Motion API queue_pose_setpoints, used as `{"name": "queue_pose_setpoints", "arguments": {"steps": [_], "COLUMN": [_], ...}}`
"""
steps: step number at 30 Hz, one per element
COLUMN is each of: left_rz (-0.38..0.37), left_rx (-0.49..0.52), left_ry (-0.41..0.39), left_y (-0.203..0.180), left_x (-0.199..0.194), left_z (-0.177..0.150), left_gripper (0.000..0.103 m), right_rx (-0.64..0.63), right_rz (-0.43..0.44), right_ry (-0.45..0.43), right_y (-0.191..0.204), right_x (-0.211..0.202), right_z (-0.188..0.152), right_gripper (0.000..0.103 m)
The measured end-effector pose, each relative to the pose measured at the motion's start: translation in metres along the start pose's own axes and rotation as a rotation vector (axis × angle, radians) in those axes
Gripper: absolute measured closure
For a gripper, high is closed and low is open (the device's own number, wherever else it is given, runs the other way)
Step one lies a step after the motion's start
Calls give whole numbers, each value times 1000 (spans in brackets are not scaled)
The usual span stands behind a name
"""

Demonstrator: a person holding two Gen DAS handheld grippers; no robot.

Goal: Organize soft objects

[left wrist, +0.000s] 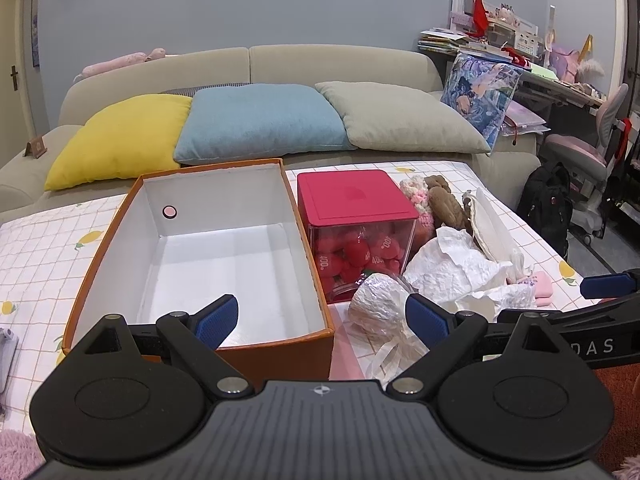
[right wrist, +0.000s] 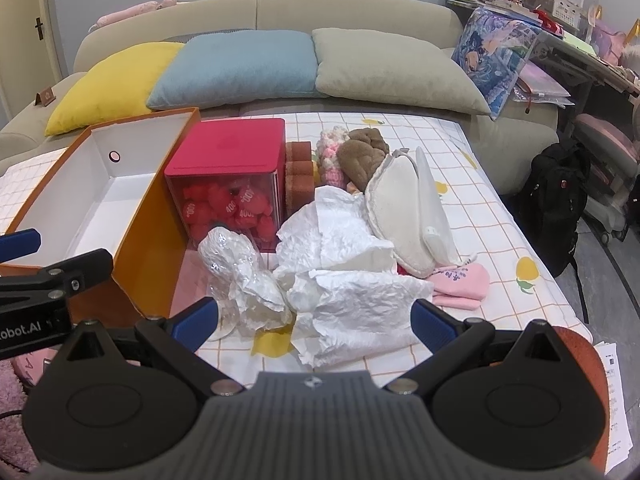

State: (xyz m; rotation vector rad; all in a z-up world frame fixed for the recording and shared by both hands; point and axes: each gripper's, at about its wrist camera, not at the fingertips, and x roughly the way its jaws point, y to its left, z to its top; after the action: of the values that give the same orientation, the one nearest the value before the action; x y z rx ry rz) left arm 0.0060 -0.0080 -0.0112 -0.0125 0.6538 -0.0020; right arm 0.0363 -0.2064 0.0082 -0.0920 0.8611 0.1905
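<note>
Ahead of the tool, a beige sofa (right wrist: pixel 344 8) spans the background. Three cushions lie on it side by side: a yellow cushion (right wrist: pixel 108 80) at left, a blue cushion (right wrist: pixel 236 68) at centre, and a grey-green cushion (right wrist: pixel 392 72) at right. A printed blue pillow (right wrist: pixel 494 56) leans at the sofa's right end. Further right, a cluttered desk (left wrist: pixel 560 80) holds stacked papers. A pink-grey desk chair (left wrist: pixel 588 148) stands beside it. A black backpack (right wrist: pixel 556 196) sits on the floor. At far left, what appears to be a door (right wrist: pixel 24 32) is partly visible.
</note>
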Motion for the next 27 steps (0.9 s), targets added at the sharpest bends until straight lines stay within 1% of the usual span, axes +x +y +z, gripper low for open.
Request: {"name": "queue_pose_setpoints", "arguments": {"steps": [10,27], "left_rz": [2,2], "left_rx": [0,-1], "left_ry": [9,25], "left_y": [-1,1], "left_x": [1,3], "left_z": [-1,-2], "left_gripper": [0,0], "right_rx": [-9,-9], "right_rz": [0,0], "right_ry": [20,28], "right_y": [2,2], "right_x": [4,5], "right_z": [0,-1], "right_gripper": [3,3]}}
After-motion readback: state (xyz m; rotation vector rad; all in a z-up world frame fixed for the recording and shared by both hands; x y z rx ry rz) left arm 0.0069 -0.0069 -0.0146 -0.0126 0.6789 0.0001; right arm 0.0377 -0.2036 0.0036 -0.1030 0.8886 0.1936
